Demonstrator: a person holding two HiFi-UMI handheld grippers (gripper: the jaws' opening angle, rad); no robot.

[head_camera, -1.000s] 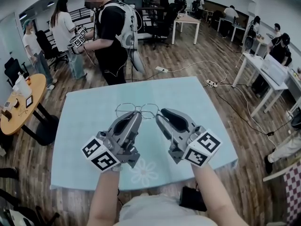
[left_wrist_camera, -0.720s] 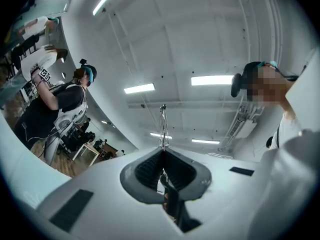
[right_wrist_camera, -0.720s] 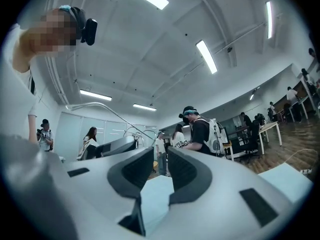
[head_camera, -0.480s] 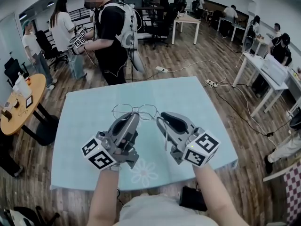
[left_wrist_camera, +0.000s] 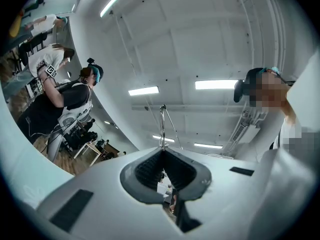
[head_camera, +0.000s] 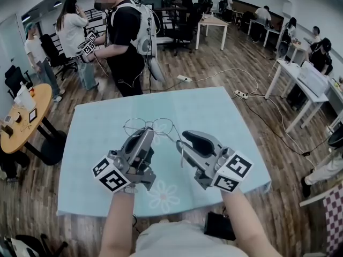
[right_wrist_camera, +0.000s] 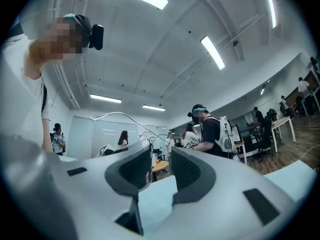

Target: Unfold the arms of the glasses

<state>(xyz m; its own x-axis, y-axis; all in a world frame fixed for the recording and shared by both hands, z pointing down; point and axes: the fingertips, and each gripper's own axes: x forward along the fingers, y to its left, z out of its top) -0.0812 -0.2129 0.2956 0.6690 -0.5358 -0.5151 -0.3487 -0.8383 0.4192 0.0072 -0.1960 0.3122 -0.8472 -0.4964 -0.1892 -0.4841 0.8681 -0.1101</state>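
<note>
Thin wire-framed glasses are held up over the light blue table. My left gripper is shut on the frame near the lenses; in the left gripper view its pads pinch a thin wire of the glasses that sticks up past the left gripper. One arm of the glasses hangs down beside my right gripper. The right gripper has its jaws opening, with a clear gap between them. The arm's wire arcs to the left of its tips, unpressed.
A person with grippers stands just past the table's far edge, others behind. A round wooden table is at the left, white desks at the right, and a power strip with cable lies on the floor.
The left gripper and the glasses have shifted a little to the left. The right gripper's jaws have come apart and the glasses' arm now hangs beside it.
</note>
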